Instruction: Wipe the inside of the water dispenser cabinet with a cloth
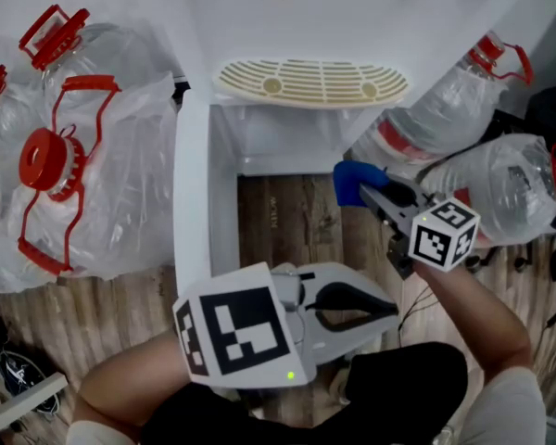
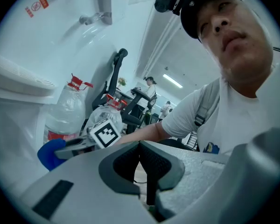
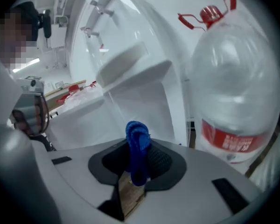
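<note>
Hovering nearest, left gripper (image 1: 389,311): I see it low in front of the body, lying level with its jaws pointing right. In the left gripper view the dark pads (image 2: 151,164) are pressed together with nothing between them.
Left forearm (image 1: 116,389): bare, entering from the lower left and bent across the body.
Right forearm (image 1: 480,324): bare, rising from the lower right and stretched up and left toward the opening.
Right gripper (image 1: 366,193): beyond the left one, aimed at the opening's right side, jaws closed narrow on a crumpled blue cloth (image 1: 350,180).
Blue cloth, close up (image 3: 137,141): a folded wad standing up between the ribbed pads.
Cloth position: at the right edge of the opening. I cannot tell whether it touches the wall.
White water dispenser cabinet (image 1: 193,184): its lower compartment stands open toward me.
Wood-grain floor (image 1: 292,225): visible through the opening, below the cloth.
Cream slotted oval drip tray (image 1: 310,82): directly above the opening.
Clear plastic water bottle with a red cap (image 1: 445,109): leaning just right of the cabinet.
Bagged clear bottles with red handles (image 1: 74,156): heaped left of the cabinet.
</note>
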The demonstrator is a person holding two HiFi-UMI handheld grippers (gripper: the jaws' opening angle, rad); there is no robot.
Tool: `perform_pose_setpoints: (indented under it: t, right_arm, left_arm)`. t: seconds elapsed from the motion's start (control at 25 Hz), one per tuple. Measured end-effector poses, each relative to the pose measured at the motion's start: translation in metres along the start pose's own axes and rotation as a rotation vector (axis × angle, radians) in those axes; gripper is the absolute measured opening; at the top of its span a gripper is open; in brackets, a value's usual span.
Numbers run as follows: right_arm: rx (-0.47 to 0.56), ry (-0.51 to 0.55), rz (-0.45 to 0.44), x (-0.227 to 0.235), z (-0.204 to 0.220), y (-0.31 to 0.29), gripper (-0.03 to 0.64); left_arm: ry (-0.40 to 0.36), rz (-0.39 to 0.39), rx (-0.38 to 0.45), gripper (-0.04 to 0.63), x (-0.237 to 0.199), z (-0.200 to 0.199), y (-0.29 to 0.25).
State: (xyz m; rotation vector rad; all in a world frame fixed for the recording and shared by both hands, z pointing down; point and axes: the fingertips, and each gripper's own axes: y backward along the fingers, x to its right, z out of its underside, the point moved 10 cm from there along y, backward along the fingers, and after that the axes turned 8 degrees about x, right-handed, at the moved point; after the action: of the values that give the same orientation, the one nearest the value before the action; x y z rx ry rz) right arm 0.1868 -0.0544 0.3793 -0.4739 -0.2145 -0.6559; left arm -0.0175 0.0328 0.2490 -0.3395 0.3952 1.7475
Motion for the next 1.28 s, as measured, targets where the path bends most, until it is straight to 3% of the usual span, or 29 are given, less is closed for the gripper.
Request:
perform_pose_setpoints:
  t: [0.24,0.48,0.64,0.84,1.12,1.28]
  right_arm:
    - [0.010,0.197,-0.104,-0.060,-0.078,0.052,0.089]
    - [-0.038,0.258,-0.176,-0.120,-0.123,0.078,0.091]
    - [-0.084,0.259,-0.195,-0.128,-0.091,0.064,0.091]
    - [-0.181,0.322,-0.274,-0.127,-0.062,0.046,0.091]
    - [-0.176,0.334,-0.265,-0.134,-0.066,0.046,0.091]
    - [-0.176,0.319,-0.284,-0.137,-0.064,0.044,0.091]
  left_arm:
    - [-0.004,0.010,0.065,0.000,0.007,-0.018,0.016]
    - [0.032,-0.030,0.097,0.000,0.026,-0.039,0.031]
    - [0.093,-0.063,0.086,0.000,0.031,-0.010,0.025]
    - [0.055,0.034,-0.106,0.000,0.034,0.043,0.002]
    - [0.091,-0.015,-0.079,0.000,0.020,0.053,0.001]
    - [0.069,-0.022,-0.072,0.000,0.020,0.047,-0.001]
